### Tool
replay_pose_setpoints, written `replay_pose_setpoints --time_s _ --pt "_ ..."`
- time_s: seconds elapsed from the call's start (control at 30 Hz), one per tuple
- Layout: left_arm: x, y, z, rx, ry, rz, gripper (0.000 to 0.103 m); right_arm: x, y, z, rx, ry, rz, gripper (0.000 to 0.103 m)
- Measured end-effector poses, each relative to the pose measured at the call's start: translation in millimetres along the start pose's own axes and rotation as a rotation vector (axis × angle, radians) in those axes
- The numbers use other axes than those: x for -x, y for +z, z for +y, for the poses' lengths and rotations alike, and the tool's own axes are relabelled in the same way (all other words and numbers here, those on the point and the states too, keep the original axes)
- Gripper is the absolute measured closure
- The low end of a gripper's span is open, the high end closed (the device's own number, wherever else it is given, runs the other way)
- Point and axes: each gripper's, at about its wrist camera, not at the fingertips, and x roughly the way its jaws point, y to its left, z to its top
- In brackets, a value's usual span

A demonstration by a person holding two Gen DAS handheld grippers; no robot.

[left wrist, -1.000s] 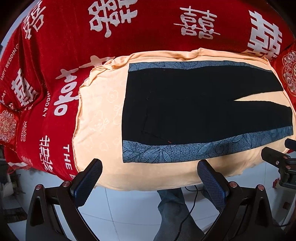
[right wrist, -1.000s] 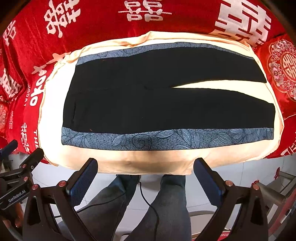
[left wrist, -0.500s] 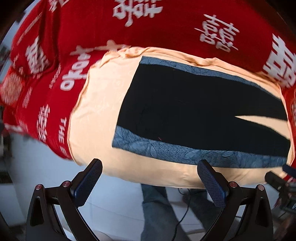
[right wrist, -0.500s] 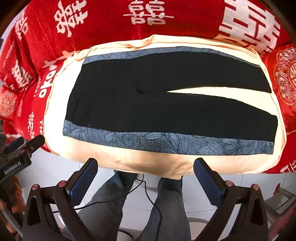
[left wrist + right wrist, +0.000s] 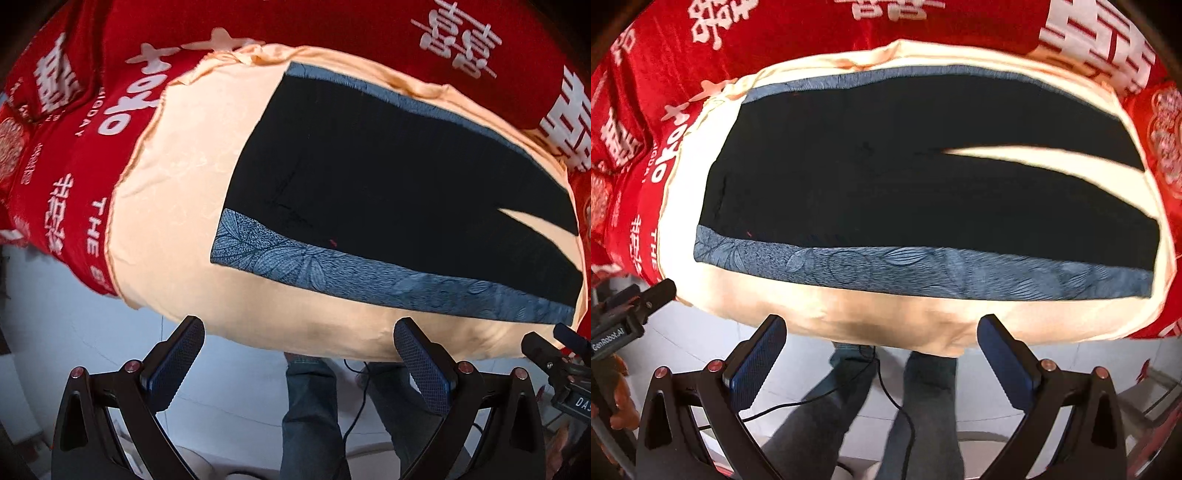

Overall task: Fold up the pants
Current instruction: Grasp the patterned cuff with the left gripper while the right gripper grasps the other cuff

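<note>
Black pants (image 5: 388, 177) (image 5: 886, 184) with blue-grey leaf-patterned side stripes lie flat on a peach cloth (image 5: 177, 192) (image 5: 871, 317). The waist is at the left and the two legs run right with a narrow gap between them. My left gripper (image 5: 299, 365) is open, held off the near edge of the cloth below the waist end. My right gripper (image 5: 882, 358) is open too, held off the near edge around the middle of the near stripe. Neither touches the fabric. Each gripper also shows at the side of the other's view.
A red bedspread (image 5: 85, 122) (image 5: 665, 62) with white characters lies under the peach cloth and all around it. Below the bed edge are a white tiled floor (image 5: 66, 325), a person's legs in jeans (image 5: 923, 410) and a black cable (image 5: 886, 391).
The left gripper has swung toward the waist end and come closer, so the pants look larger and tilted. The right view has closed in slightly. Both grippers have stayed open.
</note>
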Motion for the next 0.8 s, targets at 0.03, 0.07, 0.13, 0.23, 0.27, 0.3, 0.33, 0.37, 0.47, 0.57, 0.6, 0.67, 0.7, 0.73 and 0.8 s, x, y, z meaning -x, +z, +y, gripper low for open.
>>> replay_pose_setpoints --time_s 0.03,0.07,0.13,0.23,0.27,0.3,0.33,0.37,0.47,0.57,0.6,0.67,0.7,0.73,0.8 --pt "-7 2 3 -0.005 -0.005 0.004 0.000 -9 -1 2 -0.010 0.012 0.007 0.000" --pt "-17 4 6 -0.009 -0.016 0.007 0.000 -17 -2 5 -0.023 0.032 0.007 0.000" --pt "-31 7 13 -0.007 -0.040 0.010 0.000 -29 -4 7 -0.057 0.112 -0.005 0.000" --pt "-51 12 24 0.012 -0.098 0.004 0.000 -54 -8 3 -0.154 0.358 -0.025 0.000" --pt "-57 14 28 0.021 -0.120 0.002 0.000 -64 -9 2 -0.182 0.427 -0.026 0.003" --pt "-65 15 32 0.031 -0.149 -0.003 0.000 -75 -10 0 -0.212 0.491 -0.023 0.007" --pt "-71 16 36 0.038 -0.174 -0.009 0.000 -87 -11 0 -0.235 0.541 -0.020 0.023" --pt "-78 17 38 0.042 -0.195 -0.011 0.000 -99 -13 0 -0.251 0.567 -0.011 0.035" --pt "-102 17 44 0.038 -0.243 -0.003 0.000 -136 -18 0 -0.293 0.646 0.012 0.037" --pt "-113 13 49 0.047 -0.290 0.000 0.000 -160 -25 1 -0.305 0.705 0.012 0.037" --pt "-118 10 51 0.056 -0.314 0.007 0.000 -166 -27 1 -0.303 0.712 0.010 0.037" --pt "-124 8 54 0.066 -0.346 0.018 0.000 -179 -29 0 -0.317 0.738 0.007 0.037" --pt "-129 6 55 0.069 -0.361 0.028 0.000 -185 -30 -1 -0.332 0.755 0.004 0.037" --pt "-131 4 56 0.069 -0.366 0.033 0.000 -189 -29 -3 -0.348 0.779 -0.003 0.037" --pt "-135 3 57 0.075 -0.385 0.047 0.000 -191 -26 -4 -0.395 0.841 -0.041 0.037"
